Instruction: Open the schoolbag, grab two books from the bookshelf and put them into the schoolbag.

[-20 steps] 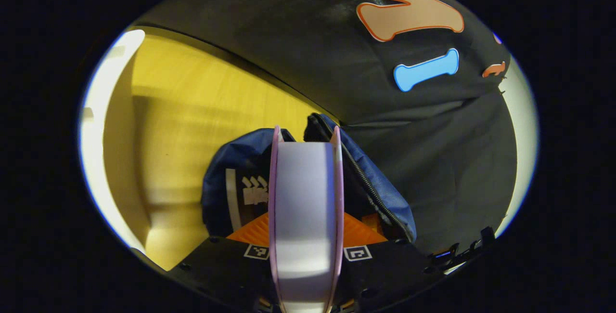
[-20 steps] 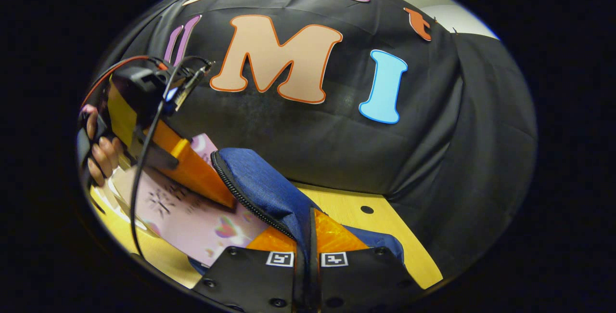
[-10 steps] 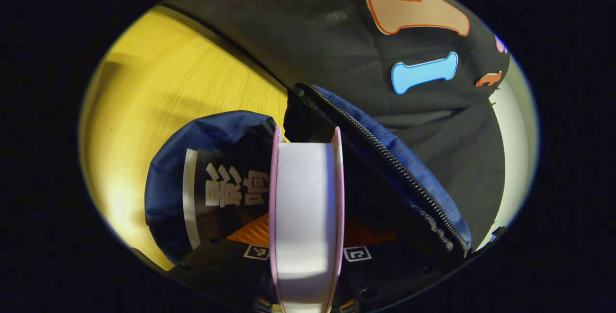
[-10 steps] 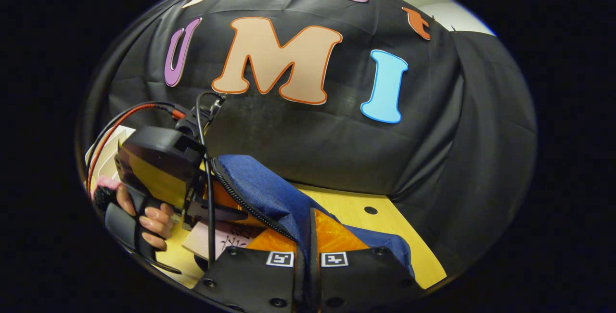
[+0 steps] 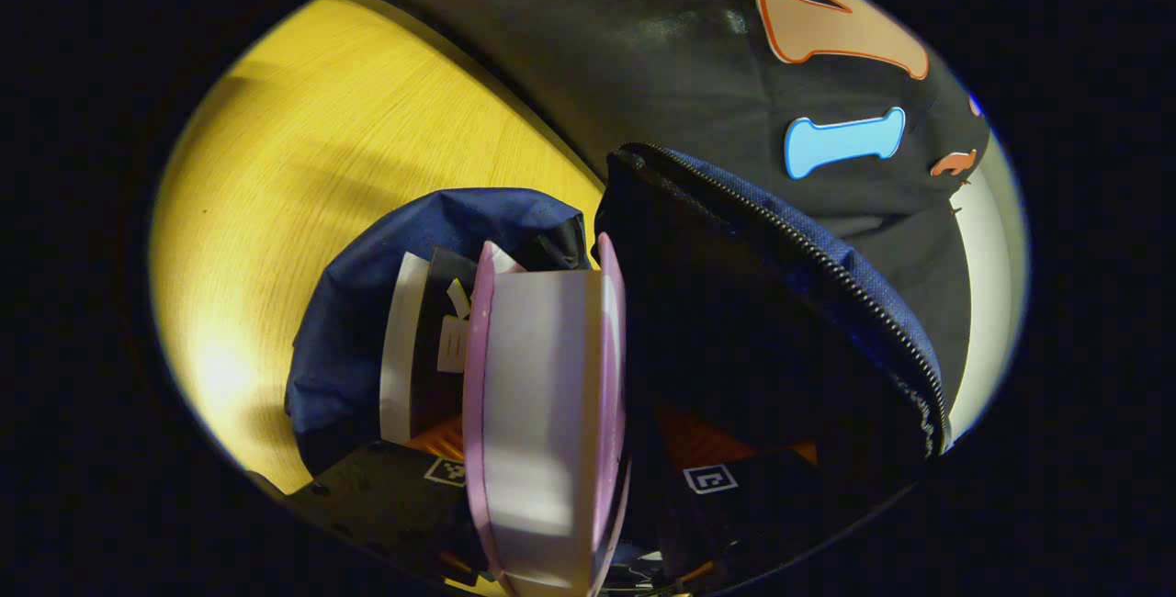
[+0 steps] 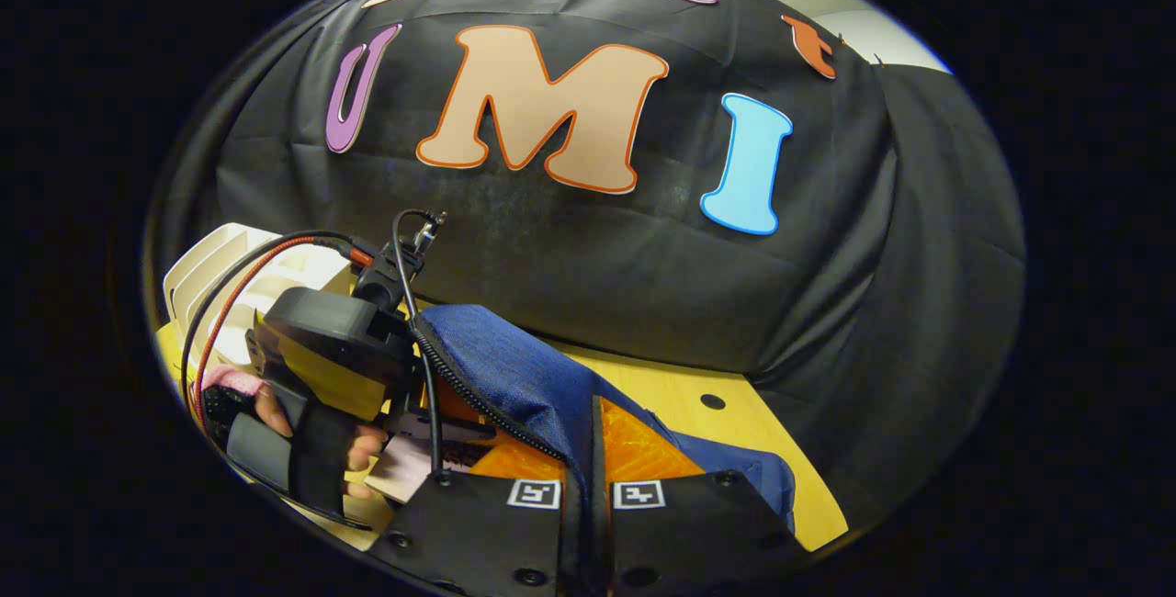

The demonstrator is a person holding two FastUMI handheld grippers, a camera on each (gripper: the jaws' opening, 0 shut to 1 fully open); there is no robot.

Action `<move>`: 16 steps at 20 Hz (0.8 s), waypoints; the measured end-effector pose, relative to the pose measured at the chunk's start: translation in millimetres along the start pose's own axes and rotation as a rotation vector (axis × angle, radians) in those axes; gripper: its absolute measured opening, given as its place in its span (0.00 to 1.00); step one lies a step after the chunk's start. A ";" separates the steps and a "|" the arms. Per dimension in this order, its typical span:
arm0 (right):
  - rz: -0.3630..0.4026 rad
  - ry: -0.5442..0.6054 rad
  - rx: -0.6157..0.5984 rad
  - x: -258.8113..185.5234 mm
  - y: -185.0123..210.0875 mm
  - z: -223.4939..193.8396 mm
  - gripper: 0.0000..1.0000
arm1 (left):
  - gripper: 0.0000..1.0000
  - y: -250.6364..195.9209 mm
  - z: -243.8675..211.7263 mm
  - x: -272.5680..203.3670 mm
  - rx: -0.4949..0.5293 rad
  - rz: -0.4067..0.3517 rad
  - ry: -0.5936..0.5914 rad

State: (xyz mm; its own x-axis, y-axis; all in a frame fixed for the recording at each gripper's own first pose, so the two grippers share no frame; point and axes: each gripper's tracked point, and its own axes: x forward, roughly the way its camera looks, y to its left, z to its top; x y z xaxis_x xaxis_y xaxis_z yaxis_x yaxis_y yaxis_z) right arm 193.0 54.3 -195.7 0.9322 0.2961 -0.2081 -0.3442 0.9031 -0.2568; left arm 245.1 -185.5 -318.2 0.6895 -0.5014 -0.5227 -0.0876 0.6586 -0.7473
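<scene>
The blue schoolbag (image 5: 386,239) lies open on the yellow table (image 5: 303,165). A pink book (image 5: 542,395) stands tilted in its mouth, between the fingers of my left gripper (image 5: 570,436), whose jaws have spread and stand a little off its covers. A dark book with a white spine (image 5: 423,349) sits inside the bag beside it. My right gripper (image 6: 593,436) is shut on the edge of the schoolbag flap (image 6: 514,367) and holds it up. The right gripper view has the left gripper (image 6: 331,349), the hand (image 6: 276,413) holding it and a corner of the pink book (image 6: 404,473).
A white bookshelf rack (image 6: 220,257) stands at the table's far left in the right gripper view. The black booth wall hangs close behind the bag. The zipper (image 5: 808,239) runs along the raised flap.
My left gripper pushed the pink book deeper into the bag, then its fingers spread and the book tipped to one side. My right gripper kept holding the flap up.
</scene>
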 end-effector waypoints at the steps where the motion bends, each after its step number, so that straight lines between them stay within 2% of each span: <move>1: 0.012 -0.002 -0.005 -1.2 1.3 0.5 0.08 | 0.64 0.6 0.2 -4.6 0.020 0.009 -0.010; 2: 0.029 0.003 0.003 -1.4 4.1 -0.8 0.10 | 0.67 1.8 0.9 -10.4 0.048 0.023 -0.018; 3: 0.040 0.010 0.018 -3.9 4.6 -2.6 0.16 | 0.83 4.1 2.4 -18.4 0.075 0.040 -0.028; 4: 0.062 0.018 0.035 -6.7 7.4 -2.6 0.20 | 0.84 8.4 7.3 -28.1 0.108 0.077 -0.043; 5: 0.087 0.038 0.053 -9.0 10.8 -6.3 0.25 | 0.96 13.5 8.9 -36.3 0.147 0.118 -0.055; 6: 0.109 0.057 0.070 -12.8 12.8 -9.5 0.44 | 0.91 18.9 11.0 -47.7 0.178 0.155 -0.063; 8: 0.135 0.062 0.108 -27.5 15.4 -5.2 0.82 | 0.96 12.7 14.8 -67.0 0.217 0.171 -0.081; 9: 0.142 0.062 0.120 -34.4 16.2 -3.6 0.73 | 0.96 12.5 14.1 -75.8 0.232 0.182 -0.087; 10: 0.133 0.068 0.124 -40.6 14.7 -2.8 0.88 | 0.96 10.7 13.5 -85.5 0.251 0.191 -0.091; 11: 0.138 0.075 0.120 -51.4 17.7 -3.2 0.88 | 0.96 8.9 11.3 -97.3 0.273 0.204 -0.094; 12: 0.137 0.082 0.106 -59.2 18.2 -4.2 0.88 | 0.91 6.8 10.8 -107.1 0.298 0.214 -0.100; 13: 0.132 0.093 0.094 -68.2 17.6 -5.7 1.00 | 0.95 6.8 9.2 -119.2 0.323 0.231 -0.106; 14: 0.123 0.101 0.093 -77.4 15.5 -4.8 0.92 | 0.96 6.6 9.1 -133.1 0.351 0.254 -0.109; 16: 0.121 0.107 0.127 -95.6 17.1 2.6 1.00 | 0.96 2.4 11.4 -159.8 0.398 0.298 -0.124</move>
State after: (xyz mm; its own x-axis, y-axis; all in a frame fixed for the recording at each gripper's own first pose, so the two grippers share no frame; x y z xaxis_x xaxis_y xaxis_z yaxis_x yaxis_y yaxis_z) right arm 98.3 42.2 -177.7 0.8656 0.3760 -0.3307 -0.4294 0.8971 -0.1039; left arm 142.9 -97.4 -231.7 0.7586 -0.2050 -0.6184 -0.0292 0.9376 -0.3466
